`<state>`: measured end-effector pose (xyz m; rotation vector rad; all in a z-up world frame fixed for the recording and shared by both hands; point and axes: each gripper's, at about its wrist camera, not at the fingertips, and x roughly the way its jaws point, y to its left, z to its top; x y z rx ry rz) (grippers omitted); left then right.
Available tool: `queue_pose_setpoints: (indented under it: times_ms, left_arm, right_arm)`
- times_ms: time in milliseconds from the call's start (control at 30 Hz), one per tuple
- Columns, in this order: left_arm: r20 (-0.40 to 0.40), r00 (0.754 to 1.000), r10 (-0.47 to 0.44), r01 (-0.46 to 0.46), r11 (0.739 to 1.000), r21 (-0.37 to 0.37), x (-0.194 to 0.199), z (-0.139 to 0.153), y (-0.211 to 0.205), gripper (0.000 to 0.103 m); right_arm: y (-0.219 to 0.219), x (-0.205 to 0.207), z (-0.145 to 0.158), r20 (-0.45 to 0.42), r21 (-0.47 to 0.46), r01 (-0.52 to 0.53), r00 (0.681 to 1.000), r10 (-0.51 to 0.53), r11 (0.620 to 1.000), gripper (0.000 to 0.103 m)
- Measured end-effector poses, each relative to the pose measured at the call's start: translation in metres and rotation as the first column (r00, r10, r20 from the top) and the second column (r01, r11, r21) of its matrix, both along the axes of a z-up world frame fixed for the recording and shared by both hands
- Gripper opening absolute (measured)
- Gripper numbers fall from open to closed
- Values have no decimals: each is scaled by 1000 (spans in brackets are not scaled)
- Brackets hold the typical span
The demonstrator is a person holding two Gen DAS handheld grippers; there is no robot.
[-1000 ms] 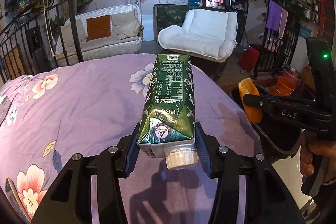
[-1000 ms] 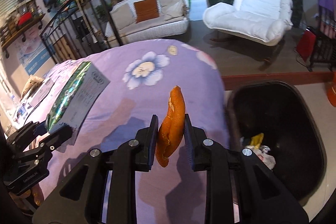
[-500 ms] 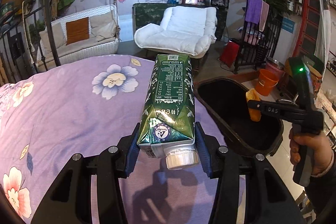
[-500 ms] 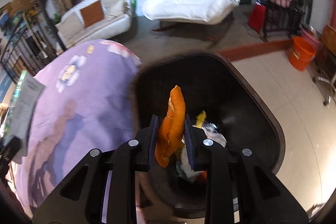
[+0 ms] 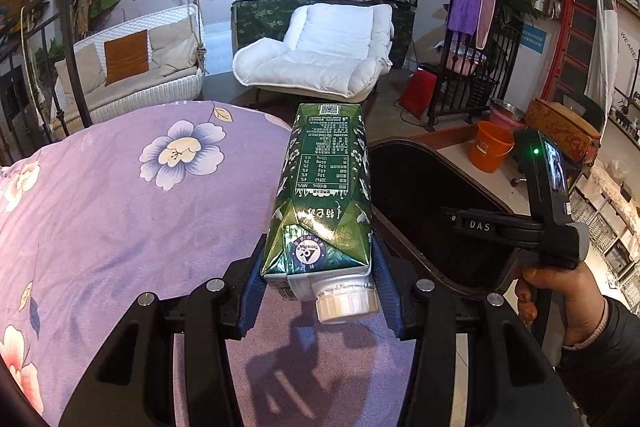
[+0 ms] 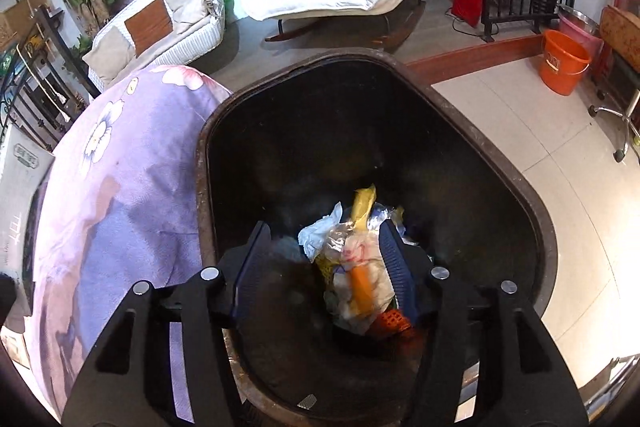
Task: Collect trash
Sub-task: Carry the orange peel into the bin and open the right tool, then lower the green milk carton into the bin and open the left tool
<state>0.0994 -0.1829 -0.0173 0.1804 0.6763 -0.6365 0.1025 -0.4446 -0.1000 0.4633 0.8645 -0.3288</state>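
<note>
Where carton (image 5: 324,195) blocks, bin (image 6: 532,211) trash (image 6: 356,267) visible

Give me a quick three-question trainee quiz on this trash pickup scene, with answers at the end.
1. True or false: the left gripper is shut on a green carton.
2. What lies between the right gripper's fingers?
A. an orange peel held tight
B. nothing held; trash in the bin shows below
C. a carton
3. Fill in: the cloth is purple with a ____ print.

Key: 1 true. 2 B; the jaws have just been opening and the pads press on nothing. 3 flower.
</note>
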Motion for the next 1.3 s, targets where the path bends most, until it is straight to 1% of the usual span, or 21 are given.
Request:
queue_pose_setpoints:
  times_ms: [100, 267, 300, 367, 533, 633, 733, 833, 1000, 1167, 1300]
  left_arm:
    - [-5, 1000, -10, 10, 1000, 0, -3, 0, -5, 49]
    - [-22, 999, -43, 42, 999, -12, -6, 0, -17, 49]
    - [-22, 999, -50, 49, 999, -12, -6, 0, -20, 49]
    - [-26, 997, -70, 70, 997, -15, -8, 0, -26, 49]
    - [-50, 991, -125, 124, 992, -23, -8, -3, -50, 49]
    - [-76, 985, -158, 156, 987, -27, -7, -7, -70, 49]
    - [-106, 977, -186, 184, 982, -29, -5, -11, -87, 49]
    - [-115, 973, -202, 202, 979, -14, -4, -16, -103, 49]
    - [-179, 959, -221, 220, 975, -25, 2, -24, -127, 49]
    - [-192, 956, -223, 229, 973, 10, 5, -32, -147, 49]
    - [-184, 955, -232, 242, 970, 33, 5, -36, -158, 50]
  right_arm:
    - [1, -5, 9, 25, -7, 3, 1000, -3, 1000, 63]
    - [1, -18, 25, 71, -37, 16, 997, -14, 999, 65]
    - [-1, -21, 29, 82, -44, 24, 996, -20, 999, 70]
    - [-3, -29, 38, 110, -58, 45, 993, -39, 997, 76]
    - [-14, -49, 61, 166, -85, 95, 983, -80, 992, 77]
    - [-21, -61, 70, 188, -92, 121, 977, -102, 988, 81]
    - [-29, -73, 74, 200, -94, 151, 971, -130, 984, 82]
    - [-40, -83, 74, 202, -88, 180, 966, -159, 980, 82]
    - [-53, -93, 70, 194, -85, 215, 961, -195, 973, 82]
    - [-62, -100, 65, 185, -73, 236, 958, -220, 969, 82]
    - [-66, -102, 65, 181, -71, 245, 956, -229, 967, 83]
